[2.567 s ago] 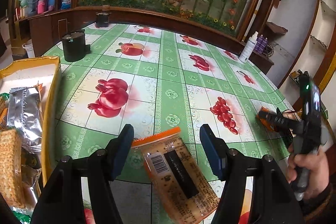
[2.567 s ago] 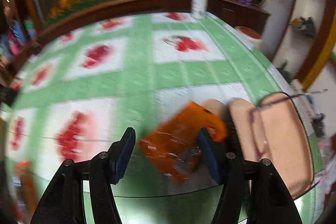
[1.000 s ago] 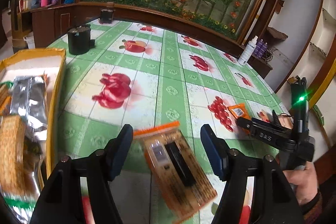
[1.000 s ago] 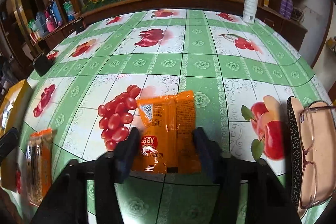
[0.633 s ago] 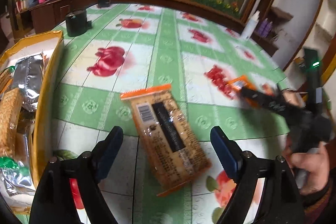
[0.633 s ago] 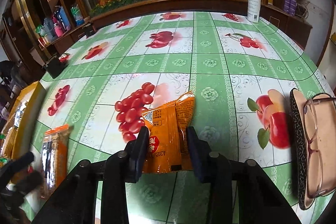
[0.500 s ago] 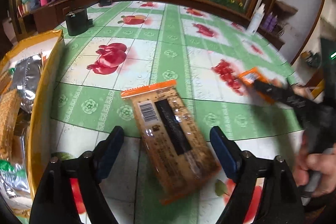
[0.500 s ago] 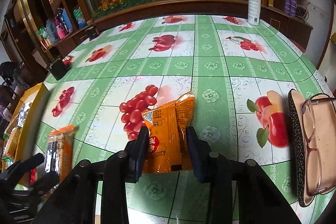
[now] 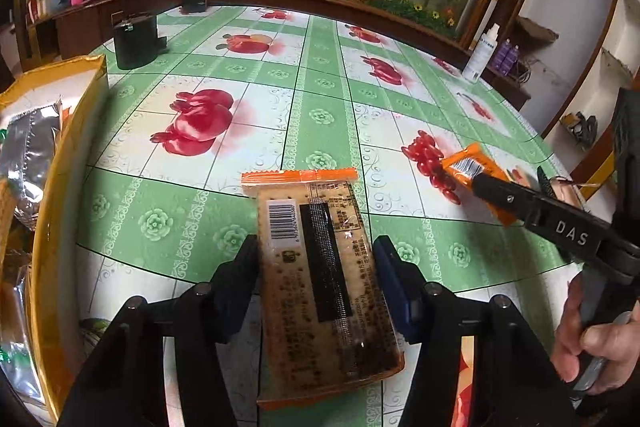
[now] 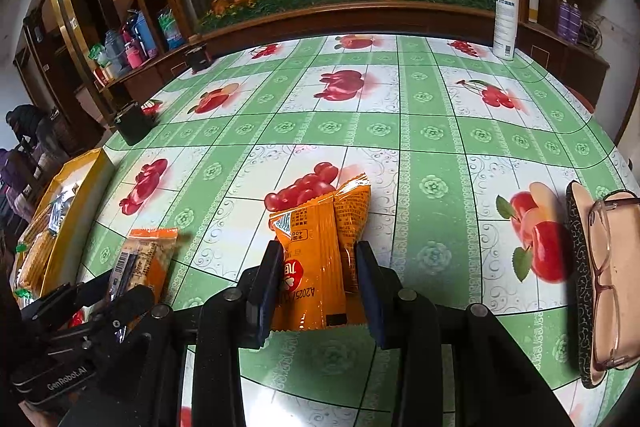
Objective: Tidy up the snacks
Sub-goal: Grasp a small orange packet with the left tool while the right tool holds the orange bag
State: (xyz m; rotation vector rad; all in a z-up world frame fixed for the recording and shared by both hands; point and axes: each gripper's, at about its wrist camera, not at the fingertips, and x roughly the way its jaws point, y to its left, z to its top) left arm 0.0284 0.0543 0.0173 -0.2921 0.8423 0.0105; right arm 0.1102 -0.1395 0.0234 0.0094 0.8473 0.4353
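My left fingers (image 9: 256, 267) flank the cracker packet (image 9: 320, 267) lying on the tabletop (image 9: 320, 99); the snack box (image 9: 60, 155) sits at the tabletop's left edge, with packets inside. To the right, my right fingers (image 10: 268, 283) bracket the snack pouch (image 10: 320, 251). Right of that lies a glasses case (image 10: 580, 267) with glasses (image 10: 604, 267) on it. A spray bottle (image 10: 505, 19) stands at the far right edge.

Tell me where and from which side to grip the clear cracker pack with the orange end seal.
Grip the cracker pack across its two long edges, mid-length, coming from its near short end. It lies flat and narrow, and the left gripper already straddles it there.
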